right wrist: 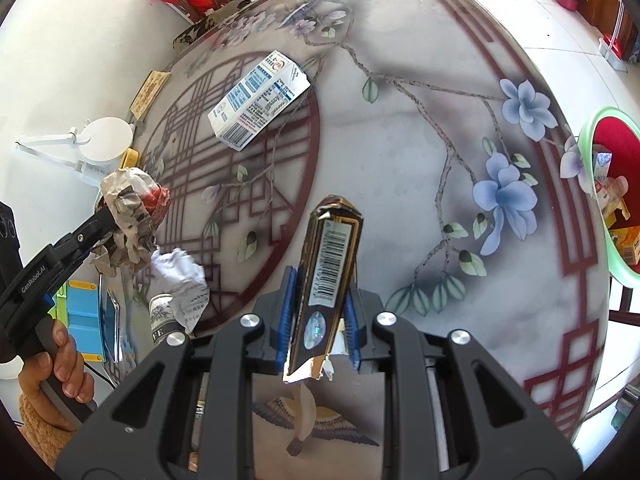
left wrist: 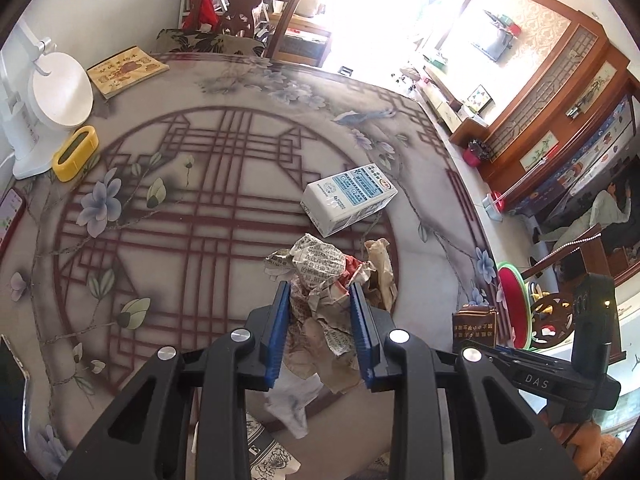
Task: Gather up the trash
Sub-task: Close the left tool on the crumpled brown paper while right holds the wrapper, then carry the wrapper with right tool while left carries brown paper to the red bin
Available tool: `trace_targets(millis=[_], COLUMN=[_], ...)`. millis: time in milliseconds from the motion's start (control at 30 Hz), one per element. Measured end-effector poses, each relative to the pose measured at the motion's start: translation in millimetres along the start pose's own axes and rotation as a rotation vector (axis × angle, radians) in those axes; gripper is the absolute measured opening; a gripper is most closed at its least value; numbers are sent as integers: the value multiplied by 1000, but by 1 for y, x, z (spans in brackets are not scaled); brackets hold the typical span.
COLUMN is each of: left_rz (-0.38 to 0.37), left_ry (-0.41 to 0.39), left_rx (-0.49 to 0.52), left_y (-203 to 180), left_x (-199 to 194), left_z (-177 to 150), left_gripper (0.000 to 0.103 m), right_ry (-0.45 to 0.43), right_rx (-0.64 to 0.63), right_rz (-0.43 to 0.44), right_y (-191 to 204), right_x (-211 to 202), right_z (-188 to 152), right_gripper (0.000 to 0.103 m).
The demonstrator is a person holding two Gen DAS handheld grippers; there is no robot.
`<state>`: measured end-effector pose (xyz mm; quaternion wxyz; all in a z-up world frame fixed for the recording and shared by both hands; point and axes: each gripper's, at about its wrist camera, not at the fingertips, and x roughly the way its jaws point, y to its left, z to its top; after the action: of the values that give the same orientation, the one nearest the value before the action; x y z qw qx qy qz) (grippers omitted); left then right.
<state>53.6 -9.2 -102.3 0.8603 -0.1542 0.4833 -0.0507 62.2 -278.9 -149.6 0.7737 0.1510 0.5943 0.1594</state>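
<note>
We've got both grippers loaded. Left gripper (left wrist: 320, 292) is clamped on a paper wad (left wrist: 320, 280), lifted off the table (left wrist: 420, 280); a white scrap dangles under it. Right gripper (right wrist: 320, 280) is squeezed on a flattened dark pack (right wrist: 332, 276), long axis running along the fingers, barcode up. The bin (right wrist: 612, 236), green rim with red inside and already holding some boxes, sits off the table edge at about 3 o'clock from our right gripper, which looks the nearer one to it; in the left view it shows at roughly 4 o'clock. We'd judge the drop goes right side first. The carton (right wrist: 260, 100) lies flat mid-table at 11 o'clock from the right gripper, long axis diagonal, not yet collected.
</note>
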Motion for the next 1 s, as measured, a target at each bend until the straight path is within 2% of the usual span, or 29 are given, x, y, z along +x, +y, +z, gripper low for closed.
trace_targets(millis=[567,1000], left_rz=[-39,-80], left_ry=[-47,-37], left_rx=[34,108], left_y=[-18,-58], left_x=[-19,-19], left_z=[3,-7], left_gripper=[27,27], right_ry=[-57,-160], right_rx=[20,44], right_rz=[2,-18], right_y=[-10,-34], right_x=[-19,-68], right_z=[8,8], right_gripper=[22,22])
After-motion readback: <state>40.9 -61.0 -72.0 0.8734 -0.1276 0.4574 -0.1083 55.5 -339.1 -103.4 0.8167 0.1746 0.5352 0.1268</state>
